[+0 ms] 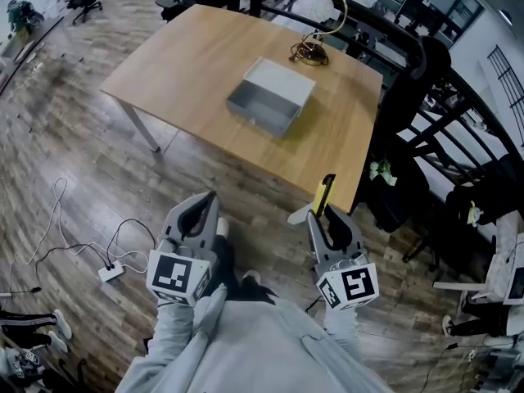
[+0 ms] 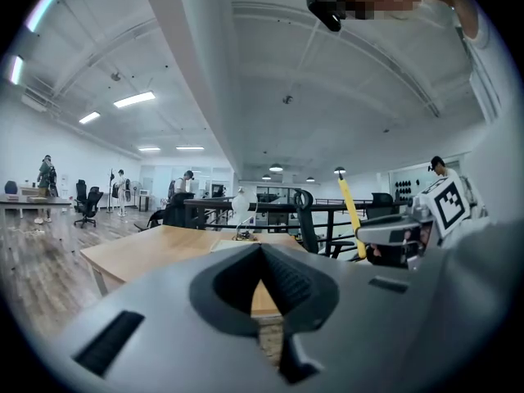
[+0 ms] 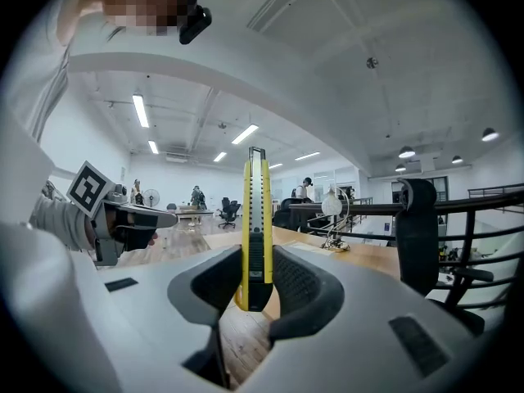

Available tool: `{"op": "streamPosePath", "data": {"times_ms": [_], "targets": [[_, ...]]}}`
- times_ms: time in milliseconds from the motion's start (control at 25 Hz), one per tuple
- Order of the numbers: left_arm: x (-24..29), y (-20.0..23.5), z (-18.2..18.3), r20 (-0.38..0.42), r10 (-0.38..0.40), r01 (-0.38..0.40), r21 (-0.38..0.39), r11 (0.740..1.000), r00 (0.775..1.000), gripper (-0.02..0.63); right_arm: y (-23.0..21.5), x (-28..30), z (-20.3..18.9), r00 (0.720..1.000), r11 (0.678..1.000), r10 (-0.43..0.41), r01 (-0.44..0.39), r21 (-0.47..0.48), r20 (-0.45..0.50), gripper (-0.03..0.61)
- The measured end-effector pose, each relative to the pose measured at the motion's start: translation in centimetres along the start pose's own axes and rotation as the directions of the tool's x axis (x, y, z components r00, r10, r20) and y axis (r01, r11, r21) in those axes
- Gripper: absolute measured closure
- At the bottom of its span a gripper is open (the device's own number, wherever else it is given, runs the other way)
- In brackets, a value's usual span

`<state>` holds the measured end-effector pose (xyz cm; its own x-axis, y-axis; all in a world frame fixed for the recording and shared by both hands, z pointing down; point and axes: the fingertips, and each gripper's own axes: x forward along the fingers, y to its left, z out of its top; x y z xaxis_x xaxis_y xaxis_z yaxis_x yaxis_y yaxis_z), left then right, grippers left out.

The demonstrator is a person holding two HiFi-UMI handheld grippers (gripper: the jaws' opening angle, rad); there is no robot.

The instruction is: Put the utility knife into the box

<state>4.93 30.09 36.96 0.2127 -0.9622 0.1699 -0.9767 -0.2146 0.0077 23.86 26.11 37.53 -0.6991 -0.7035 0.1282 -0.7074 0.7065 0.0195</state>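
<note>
Two tools — right hand-held gripper [image 1: 327, 218] pinches utility knife [image 1: 325, 191]; left hand-held gripper [image 1: 205, 200] pressed together.

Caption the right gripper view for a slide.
The right gripper clamps an upright yellow-and-black utility knife, with the wooden table and white desk lamp ahead.

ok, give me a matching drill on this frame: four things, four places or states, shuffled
1 utility knife
2 box
3 lamp
4 left gripper

a grey, open, middle of the table
b jaws together, nothing held
c upright in the right gripper
d far edge of the table

Pairs: 1-c, 2-a, 3-d, 4-b
</note>
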Motion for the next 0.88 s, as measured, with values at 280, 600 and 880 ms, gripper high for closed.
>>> {"op": "streamPosePath", "data": {"times_ms": [280, 600, 880], "targets": [[6.1, 5.6, 0.9, 0.021, -0.026, 0.025, 0.021, 0.999, 0.999, 0.595, -1.4, 7.9, 0.6, 1.0, 1.0, -0.01, 0.01, 0.005, -0.006, 0.453], [12.9, 13.6, 4.0, 0.037, -0.07, 0.069, 0.037, 0.997, 0.997, 0.595, -2.3, 18.2, 3.6, 0.999, 0.999, -0.033, 0.033, -0.008, 0.01, 0.453], [16.5, 19.2, 4.7, 0.037, -0.098, 0.097, 0.029, 0.995, 0.995, 0.595, -2.2, 24.2, 4.2, 0.997, 0.998, -0.071, 0.071, -0.001, -0.005, 0.453]]}}
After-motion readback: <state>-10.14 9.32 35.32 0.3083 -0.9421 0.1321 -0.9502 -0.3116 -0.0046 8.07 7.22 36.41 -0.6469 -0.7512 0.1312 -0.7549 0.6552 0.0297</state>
